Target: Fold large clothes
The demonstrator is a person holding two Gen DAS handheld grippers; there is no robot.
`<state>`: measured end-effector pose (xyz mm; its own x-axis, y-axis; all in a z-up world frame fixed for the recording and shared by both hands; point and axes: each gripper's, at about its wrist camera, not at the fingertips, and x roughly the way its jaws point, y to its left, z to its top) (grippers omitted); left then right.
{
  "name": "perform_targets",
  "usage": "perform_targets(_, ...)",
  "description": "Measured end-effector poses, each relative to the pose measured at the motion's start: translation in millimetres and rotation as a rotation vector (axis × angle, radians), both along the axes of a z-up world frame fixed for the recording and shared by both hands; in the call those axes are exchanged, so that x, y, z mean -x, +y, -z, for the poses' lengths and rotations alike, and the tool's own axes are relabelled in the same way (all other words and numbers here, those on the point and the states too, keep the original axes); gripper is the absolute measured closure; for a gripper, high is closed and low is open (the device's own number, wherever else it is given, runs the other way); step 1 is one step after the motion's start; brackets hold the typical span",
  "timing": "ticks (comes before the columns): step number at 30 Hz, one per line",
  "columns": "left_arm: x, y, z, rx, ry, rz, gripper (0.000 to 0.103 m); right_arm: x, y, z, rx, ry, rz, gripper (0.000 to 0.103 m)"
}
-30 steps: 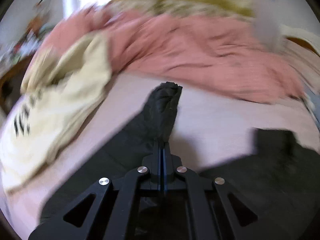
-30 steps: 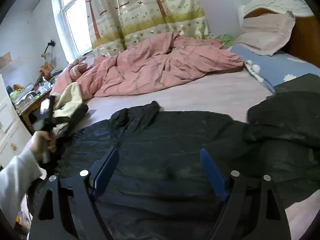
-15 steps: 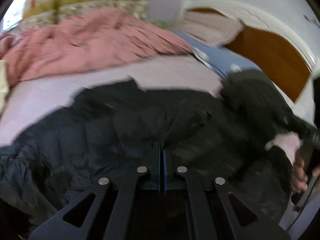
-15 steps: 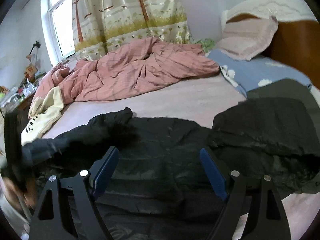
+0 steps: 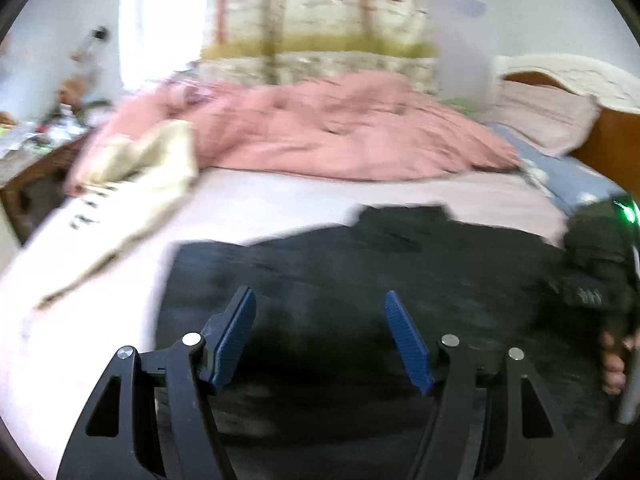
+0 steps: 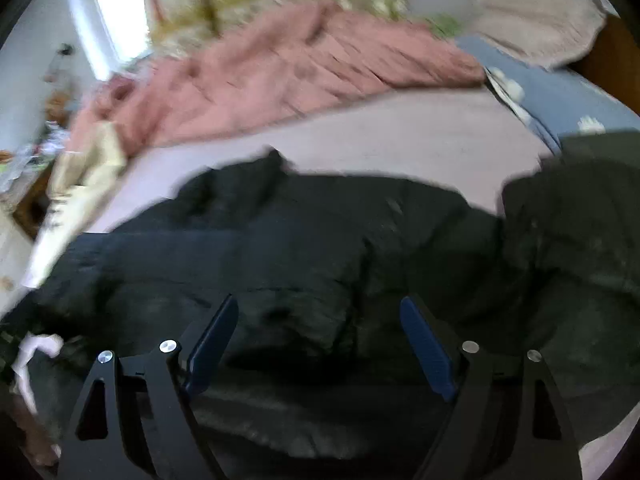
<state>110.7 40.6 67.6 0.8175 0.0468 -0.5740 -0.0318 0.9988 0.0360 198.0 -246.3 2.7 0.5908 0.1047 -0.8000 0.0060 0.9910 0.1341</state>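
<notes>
Bedroom, daylit, both views smeared by motion. Pale pink bed sheet (image 5: 280, 200) across the middle, bare beyond the dark clothing. Rumpled pink quilt (image 5: 340, 136) heaped along the far side, below a patterned curtain (image 5: 320, 20) with an olive band. Cream garment (image 5: 132, 184) with dark lettering draped at the left edge of the bed, touching the quilt. Pink pillow (image 5: 548, 116) against a wooden headboard (image 5: 612, 136) at far right, blue patterned cloth (image 5: 568, 176) just below it. Cluttered wooden worktop (image 5: 36, 160) at far left, contents too blurred to name.

Black padded jacket (image 5: 360, 264) spread flat over the near half of the bed, directly under both tools; in the right wrist view the same jacket (image 6: 320, 232) wrinkled, one corner poking up toward the quilt, a second dark mass to the right, whether part of it or separate, cannot tell.

Left gripper (image 5: 320, 320): jaws parted and opening, blue pads clear of the cloth, nothing between them, jacket lying below. Right gripper (image 6: 320, 328): jaws wide, closing slightly, nothing pinched, pads apart over the jacket's folds.

Right hand (image 5: 614, 360) at the right edge of the left wrist view, fingers wrapped on a handle. White sleeve (image 6: 32, 356) at the lower left of the right wrist view.
</notes>
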Motion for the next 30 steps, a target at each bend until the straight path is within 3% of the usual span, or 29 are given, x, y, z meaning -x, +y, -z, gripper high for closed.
perform_targets(1, 0, 15, -1, 0.011, -0.013, -0.024, 0.037, -4, 3, 6, 0.004, 0.015, -0.029, 0.029)
perform_targets(3, -5, 37, 6, -0.011, -0.017, -0.075, 0.032, -11, 5, 17, -0.021, 0.067, -0.073, 0.086)
perform_targets(5, -14, 55, 24, -0.122, 0.010, -0.164, 0.029, -12, 3, 19, -0.008, 0.057, -0.071, 0.091)
perform_targets(6, -17, 63, 34, -0.142, 0.039, -0.199, 0.029, -11, 1, 15, 0.028, 0.027, -0.068, 0.093)
perform_targets(8, -23, 82, 47, -0.072, 0.085, -0.203, 0.030, -8, -7, 4, 0.119, -0.031, -0.020, 0.094)
perform_targets(11, -30, 101, 61, 0.040, 0.142, -0.187, 0.030, -6, -29, -7, 0.166, -0.066, 0.053, 0.094)
perform_targets(14, -45, 100, 83, 0.070, 0.242, -0.152, 0.032, -9, -43, -3, 0.164, -0.036, 0.063, 0.091)
perform_targets(16, -46, 91, 95, 0.036, 0.299, -0.160, 0.034, -9, -49, 2, 0.154, -0.010, 0.098, 0.072)
perform_targets(18, -47, 85, 101, 0.012, 0.324, -0.162, 0.035, -4, -57, -3, 0.170, -0.029, 0.147, 0.033)
perform_targets(20, -44, 82, 95, -0.009, 0.312, -0.178, 0.037, 7, -67, -20, 0.183, -0.088, 0.189, 0.032)
perform_targets(22, -31, 81, 77, -0.001, 0.265, -0.179, 0.039, 19, -84, -46, 0.155, -0.154, 0.213, 0.032)
perform_targets(26, 1, 70, 29, 0.017, 0.053, -0.124, 0.039, 46, -122, -78, 0.119, -0.240, 0.269, 0.024)
perform_targets(30, 22, 53, 2, 0.060, -0.111, -0.075, 0.038, 51, -158, -81, 0.153, -0.197, 0.331, 0.024)
